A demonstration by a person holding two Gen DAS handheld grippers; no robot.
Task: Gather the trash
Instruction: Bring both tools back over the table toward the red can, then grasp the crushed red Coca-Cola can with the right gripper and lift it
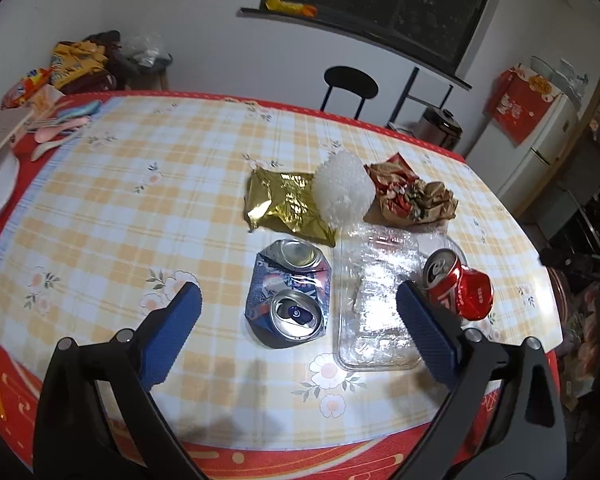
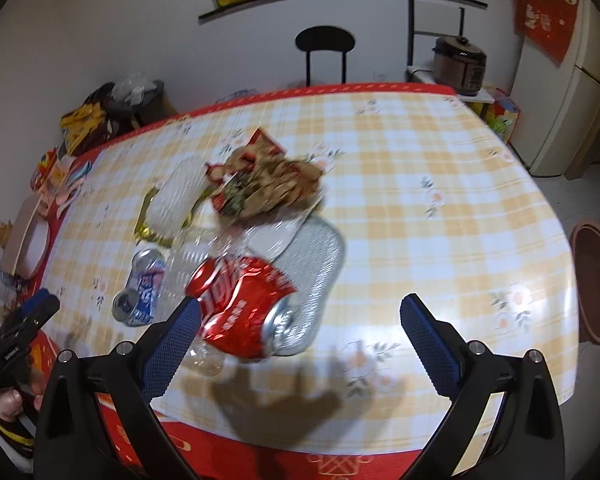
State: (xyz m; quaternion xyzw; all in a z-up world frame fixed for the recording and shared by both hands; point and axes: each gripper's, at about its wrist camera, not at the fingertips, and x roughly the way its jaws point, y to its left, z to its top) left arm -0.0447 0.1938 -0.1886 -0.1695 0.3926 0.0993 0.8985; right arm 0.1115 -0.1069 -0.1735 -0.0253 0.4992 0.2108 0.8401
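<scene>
both tongs gape wide and hold nothing. my left tongs (image 1: 298, 304) hang over the flattened blue can (image 1: 290, 294), whose long axis runs away from me between the pads. right of that can lie the clear tray (image 1: 374, 312) and red can (image 1: 458, 282), nearer my right tongs (image 2: 300, 320); beyond it, the gold wrapper (image 1: 286, 208). the table's (image 1: 120, 200) near edge is close.

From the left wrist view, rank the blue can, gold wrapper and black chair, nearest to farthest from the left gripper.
1. Blue can: crushed, between the left gripper's open fingers.
2. Gold wrapper: just beyond the can.
3. Black chair: behind the table's far edge.
</scene>
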